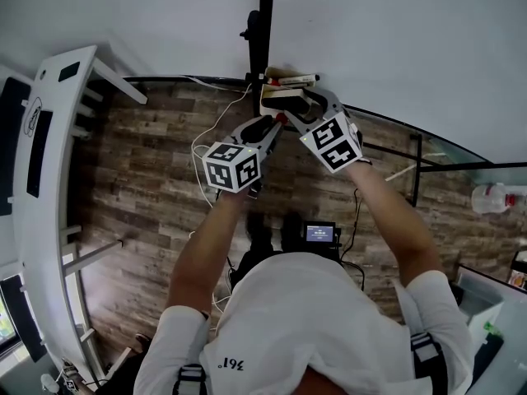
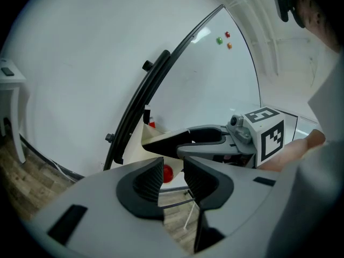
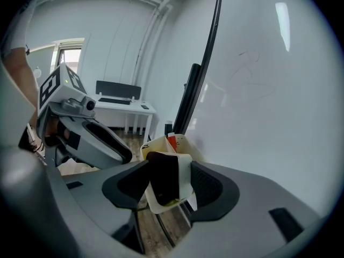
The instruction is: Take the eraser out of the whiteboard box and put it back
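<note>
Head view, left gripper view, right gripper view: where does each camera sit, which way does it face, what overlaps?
Head view: on the person's head, facing steeply down at the whiteboard and box; shows shoulders, both arms, left gripper, right gripper.
Left gripper view: rides the left gripper, facing the whiteboard and box; own open jaws, right gripper ahead.
Right gripper view: rides the right gripper, facing the box, eraser between its open jaws; left gripper at left.
Shared: all three see the box.

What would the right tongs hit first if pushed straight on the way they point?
Probably the dark eraser, standing in the cream whiteboard box between the open right tongs; how near is unclear.
</note>
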Action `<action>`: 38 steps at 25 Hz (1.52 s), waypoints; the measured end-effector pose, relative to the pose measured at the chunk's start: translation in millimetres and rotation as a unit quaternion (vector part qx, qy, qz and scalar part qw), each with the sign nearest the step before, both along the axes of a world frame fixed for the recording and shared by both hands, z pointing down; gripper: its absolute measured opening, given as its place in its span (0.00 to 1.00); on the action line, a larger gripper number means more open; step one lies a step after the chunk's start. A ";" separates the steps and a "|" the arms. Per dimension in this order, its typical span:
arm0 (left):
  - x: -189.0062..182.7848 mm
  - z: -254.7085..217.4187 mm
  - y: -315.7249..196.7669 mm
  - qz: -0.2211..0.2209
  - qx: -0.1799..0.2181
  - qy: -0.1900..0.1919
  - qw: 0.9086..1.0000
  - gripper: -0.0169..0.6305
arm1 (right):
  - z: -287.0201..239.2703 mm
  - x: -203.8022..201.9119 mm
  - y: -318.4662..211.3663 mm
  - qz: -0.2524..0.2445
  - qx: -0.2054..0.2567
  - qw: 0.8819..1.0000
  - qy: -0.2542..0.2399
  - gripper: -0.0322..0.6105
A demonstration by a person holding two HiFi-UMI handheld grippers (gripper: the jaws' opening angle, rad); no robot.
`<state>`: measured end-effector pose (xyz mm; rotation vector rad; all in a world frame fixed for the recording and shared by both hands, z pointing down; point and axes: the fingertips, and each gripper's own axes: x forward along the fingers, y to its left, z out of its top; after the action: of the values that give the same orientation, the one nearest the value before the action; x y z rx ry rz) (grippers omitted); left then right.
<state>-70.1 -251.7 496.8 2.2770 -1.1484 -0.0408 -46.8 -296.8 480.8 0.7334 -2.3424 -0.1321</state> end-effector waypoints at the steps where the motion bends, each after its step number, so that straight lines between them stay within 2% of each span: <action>1: 0.7 -0.2 -0.1 0.001 0.000 0.001 1.000 0.19 | -0.6 0.3 -1.3 0.002 0.006 1.000 0.008 0.42; 6: 5.8 -0.1 1.1 0.005 -0.001 0.003 1.000 0.19 | 0.2 1.5 -6.4 0.015 0.029 0.999 0.040 0.42; 38: 1.8 -7.3 4.5 -0.002 -0.002 0.003 1.000 0.19 | -10.0 14.1 -2.6 0.029 0.061 0.997 0.032 0.39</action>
<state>-68.3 -247.3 489.4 2.2703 -1.1482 -0.0458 -32.7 -299.4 470.8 0.8429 -2.2650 -0.2724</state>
